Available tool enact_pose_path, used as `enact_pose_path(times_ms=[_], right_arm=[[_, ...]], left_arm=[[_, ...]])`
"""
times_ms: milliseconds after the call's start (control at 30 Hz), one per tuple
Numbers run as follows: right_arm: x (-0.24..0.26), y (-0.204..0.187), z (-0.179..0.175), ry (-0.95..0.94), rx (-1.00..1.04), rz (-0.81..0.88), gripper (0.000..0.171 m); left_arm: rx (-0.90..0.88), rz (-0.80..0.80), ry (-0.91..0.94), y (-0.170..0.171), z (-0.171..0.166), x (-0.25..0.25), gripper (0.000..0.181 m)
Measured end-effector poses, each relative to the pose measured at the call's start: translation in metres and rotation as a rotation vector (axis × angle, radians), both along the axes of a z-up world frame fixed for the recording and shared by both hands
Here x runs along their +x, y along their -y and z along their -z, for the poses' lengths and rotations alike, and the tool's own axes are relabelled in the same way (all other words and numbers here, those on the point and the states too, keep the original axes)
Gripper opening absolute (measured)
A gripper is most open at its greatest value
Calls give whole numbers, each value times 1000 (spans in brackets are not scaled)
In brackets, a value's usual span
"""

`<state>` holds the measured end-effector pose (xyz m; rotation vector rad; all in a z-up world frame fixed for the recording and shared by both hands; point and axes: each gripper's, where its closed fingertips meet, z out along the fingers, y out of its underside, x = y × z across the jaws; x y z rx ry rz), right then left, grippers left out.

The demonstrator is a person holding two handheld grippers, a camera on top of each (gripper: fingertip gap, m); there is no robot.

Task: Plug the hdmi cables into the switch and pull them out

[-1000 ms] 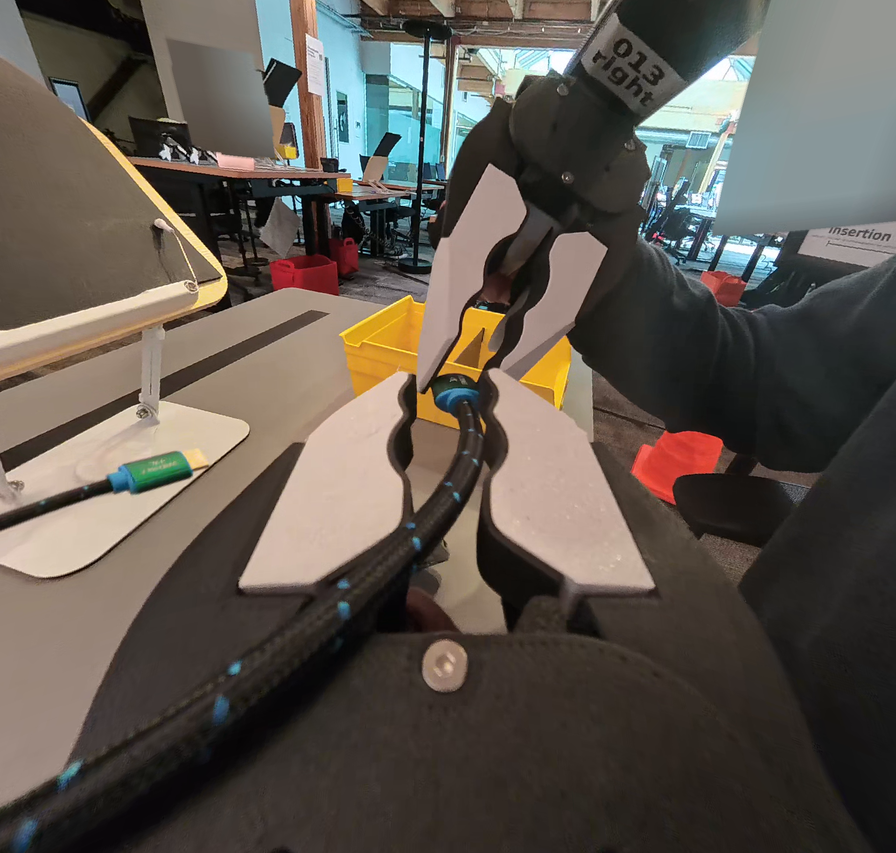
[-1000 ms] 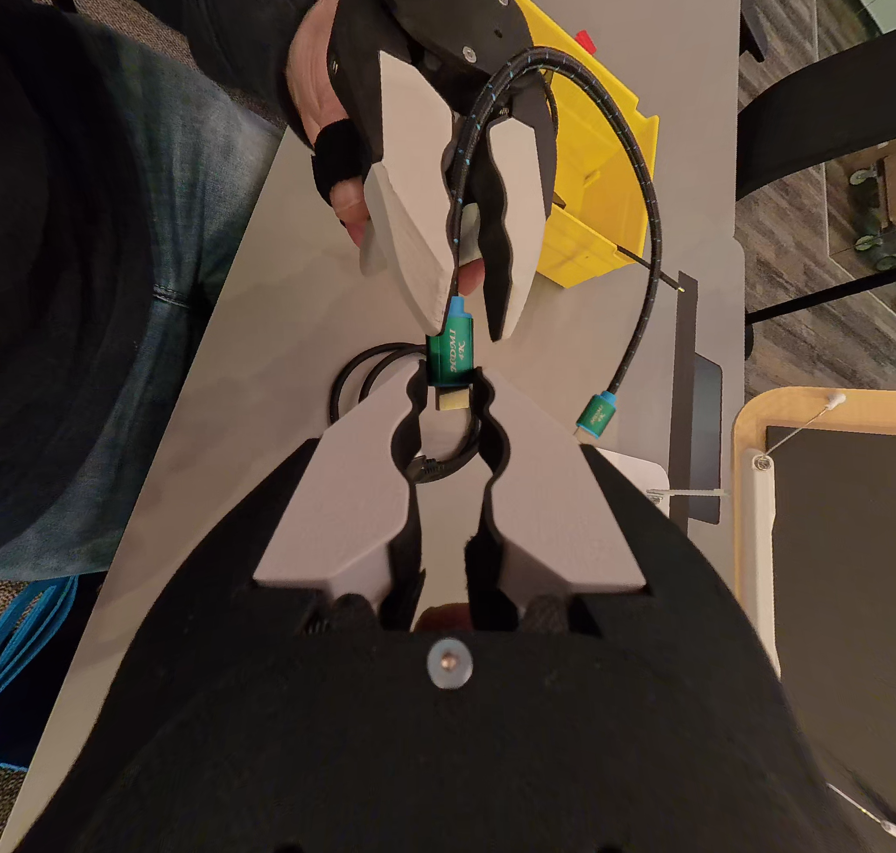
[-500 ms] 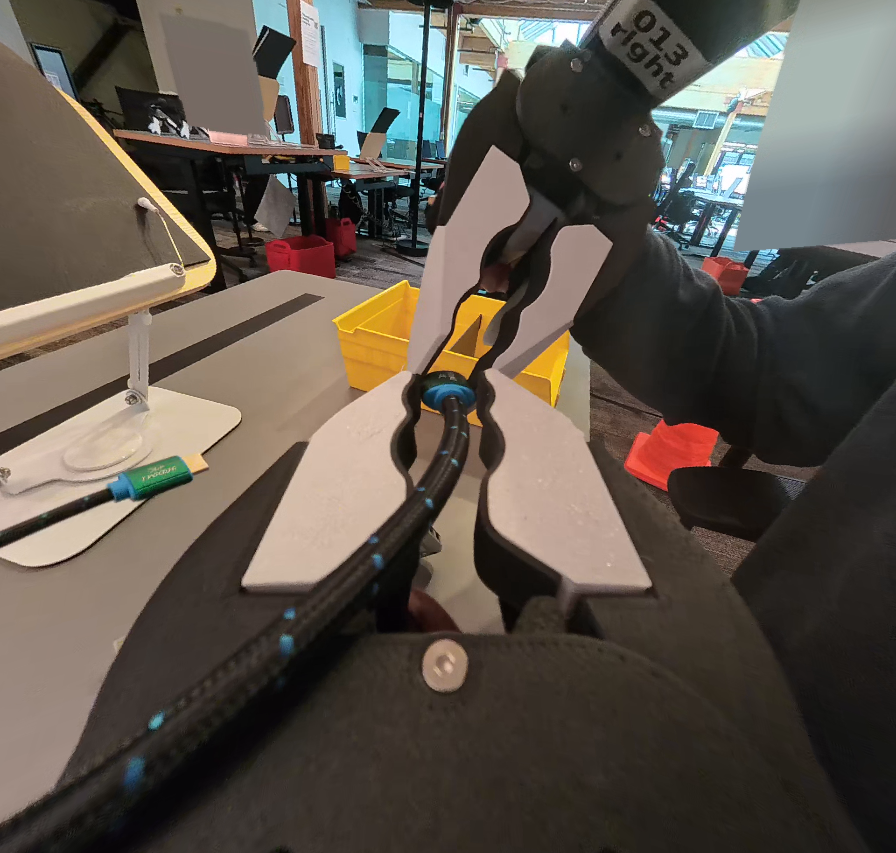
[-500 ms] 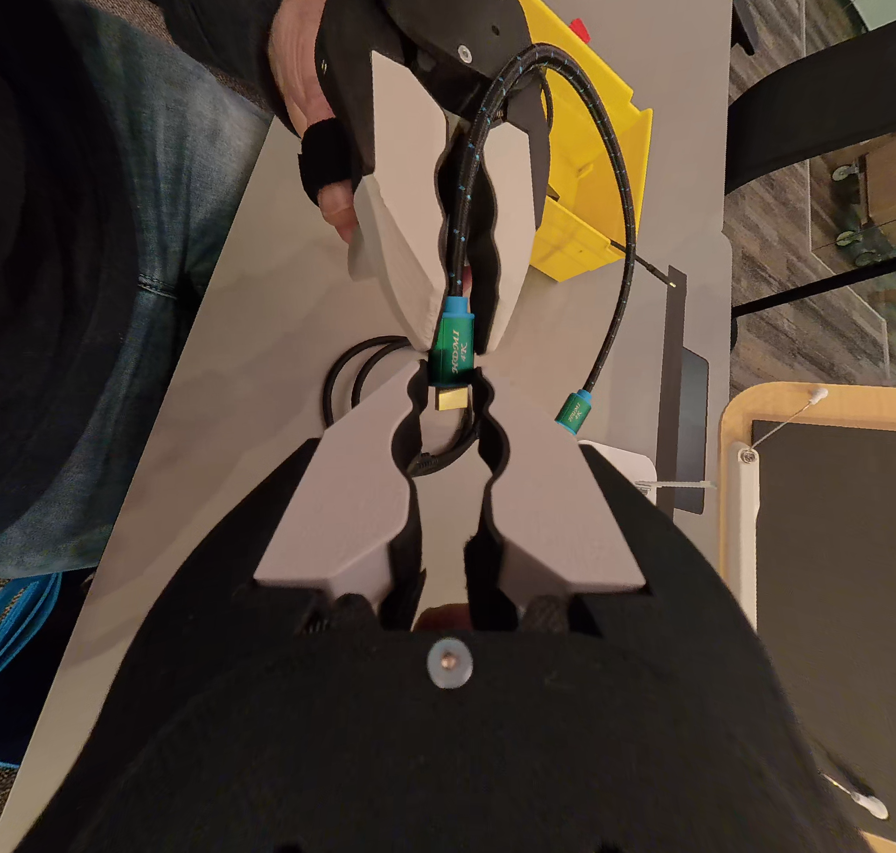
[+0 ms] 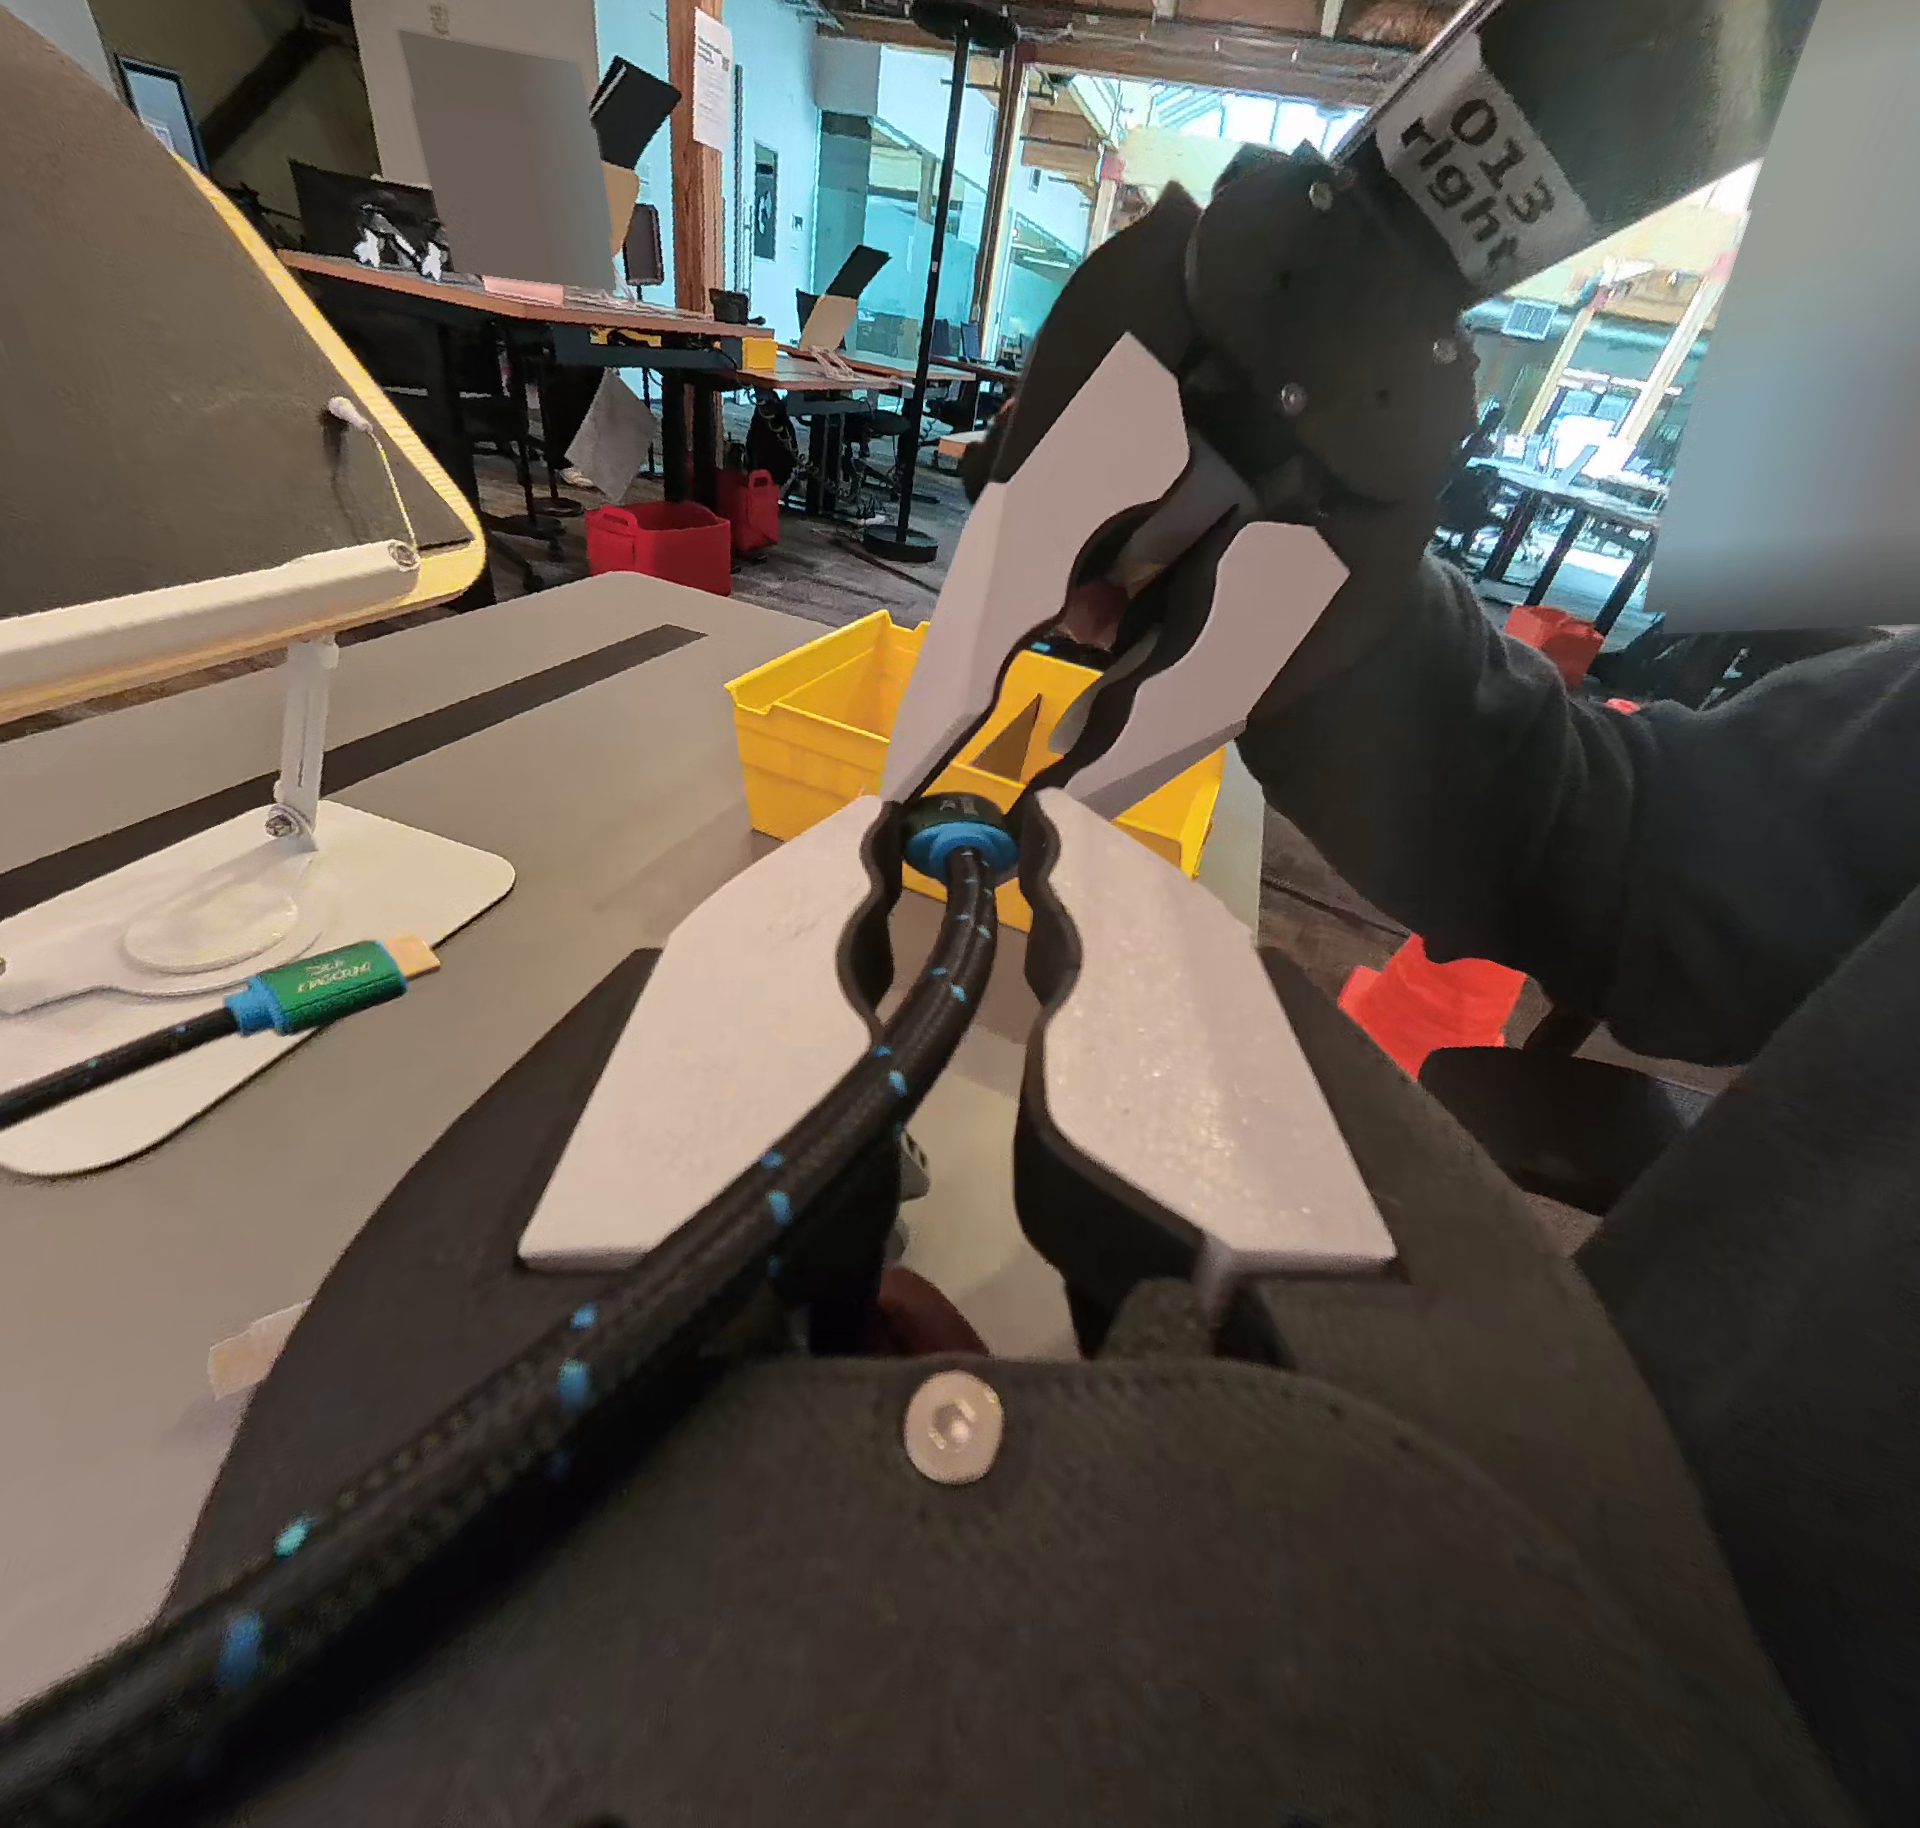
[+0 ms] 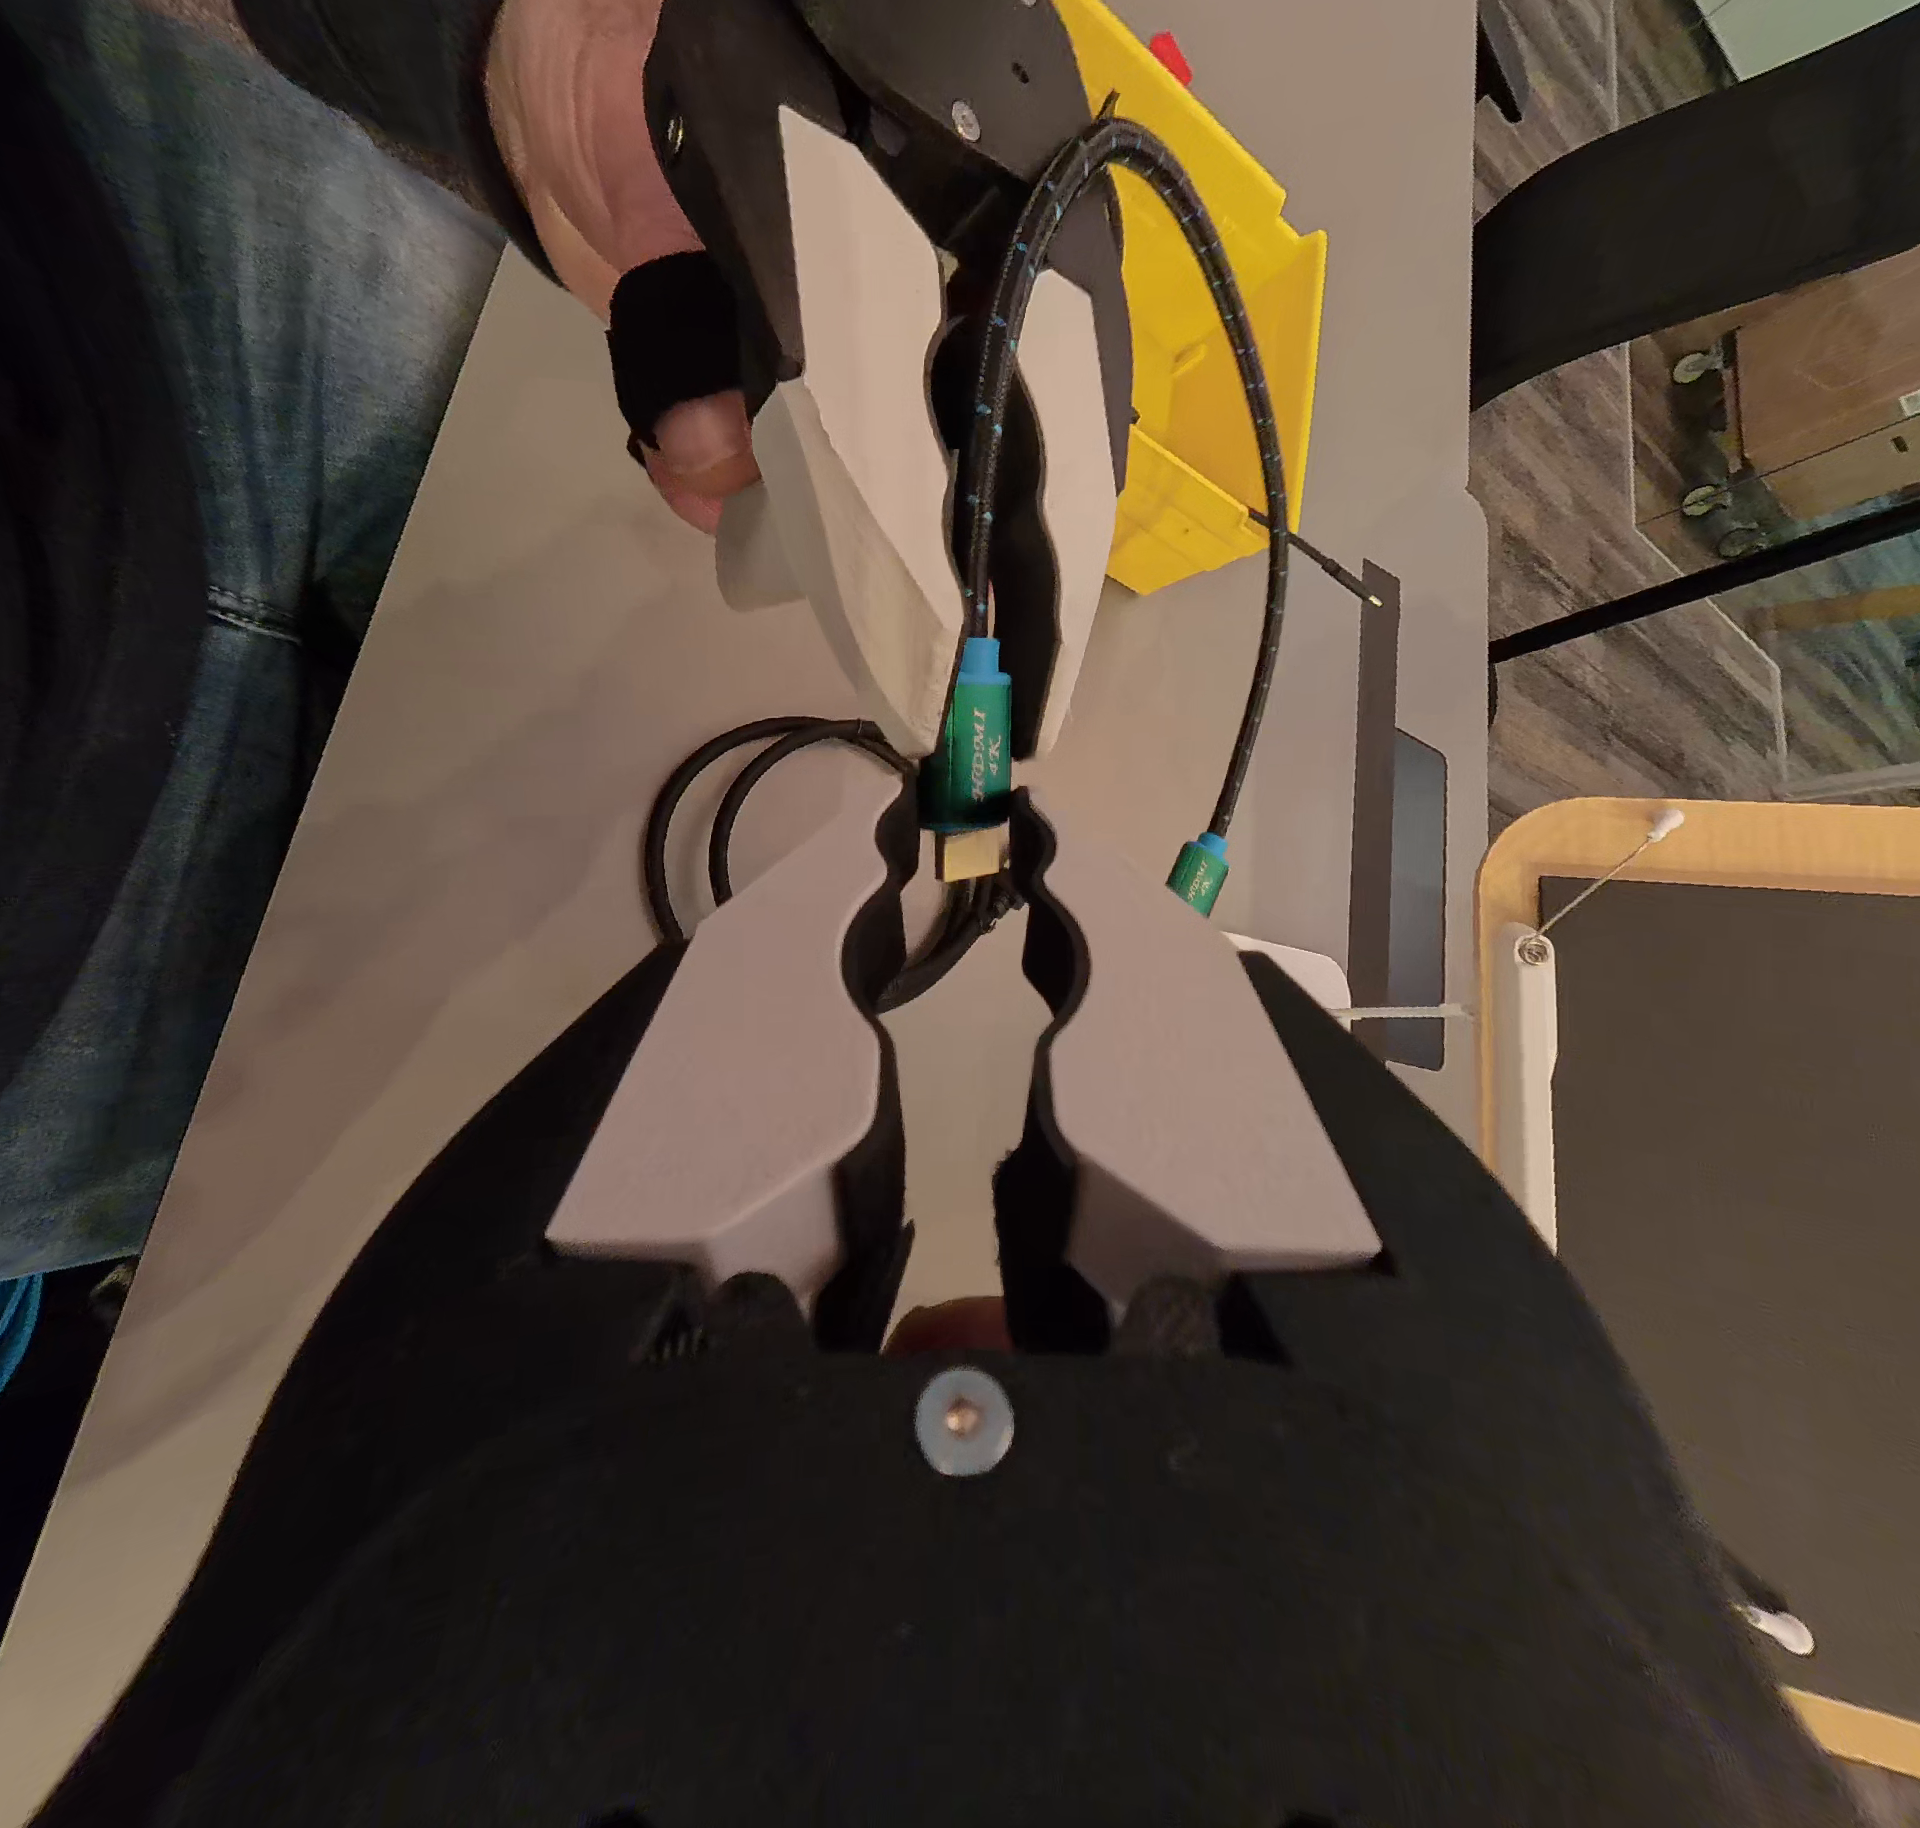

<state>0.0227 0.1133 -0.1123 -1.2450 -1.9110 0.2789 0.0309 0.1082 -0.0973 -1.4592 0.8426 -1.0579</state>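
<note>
A black braided HDMI cable (image 6: pixel 1252 448) flecked with blue arched above the grey table, one green, blue-collared plug (image 6: pixel 971 750) upright with its gold tip down, the other plug (image 5: pixel 317 983) apparently lying flat.

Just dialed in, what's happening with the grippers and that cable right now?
A person is passing a braided HDMI cable between two handheld grippers above the grey table. The left gripper is clamped on its green plug at the blue collar, and the right gripper has the plug's gold tip between its fingertips. The cable's other plug hangs free. No switch is visible.
</note>
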Motion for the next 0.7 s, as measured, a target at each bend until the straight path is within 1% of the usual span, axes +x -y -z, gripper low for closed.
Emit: enact_pose_path(times_ms=[367,433,567,600,700], right_arm=[[0,0,-1,-1,52,16,10],[-1,1,-1,-9,49,14,10],[-1,0,-1,-14,79,20,9],[-1,-1,-2,-21,96,24,9],[0,-7,-5,-30,213,59,9]], left_arm=[[-25,-11,1,-2,1,0,21],[-31,-11,4,-3,0,-1,17],[-52,-12,15,-3,1,-1,17],[-66,-7,28,-3,-1,-1,18],[-111,8,59,-2,-6,0,31]])
